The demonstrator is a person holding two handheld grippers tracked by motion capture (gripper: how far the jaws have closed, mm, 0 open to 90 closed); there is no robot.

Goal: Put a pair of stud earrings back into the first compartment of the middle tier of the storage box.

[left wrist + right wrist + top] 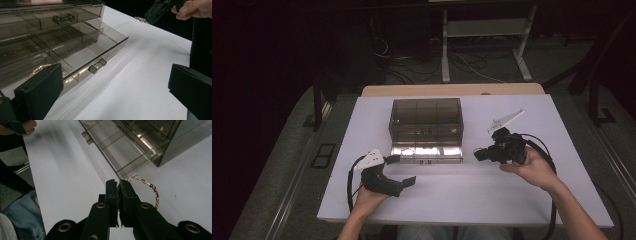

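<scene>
Gold hoop earring (151,191) is pinched in your right gripper (118,185); jaws are closed together on its near-left part, the rest of the loop sticks out to the right over the white table (67,182). Twisted or beaded texture on the hoop, thin wire clasp at the top. It hangs just beside the near right corner of the open bottom drawer (117,147).

In the high view your right gripper (482,153) sits right of the smoky clear organizer box (426,120), jaws pointing left toward the drawer front, your right hand (532,167) behind it. Earring too small to make out there.

The bottom drawer (82,51) is pulled out toward you, divided into compartments, two small round knobs (97,66) on the front. A second gold piece (41,68) lies in a left compartment of that drawer, partly hidden behind your left jaw. The drawer above (52,17) is shut.

Your left gripper (404,170) is near left of the box, jaws spread wide apart, nothing between them, above bare table. Left hand (367,197) at the near edge.

Table (512,200) is a white board, floor and cables beyond the far edge.
</scene>
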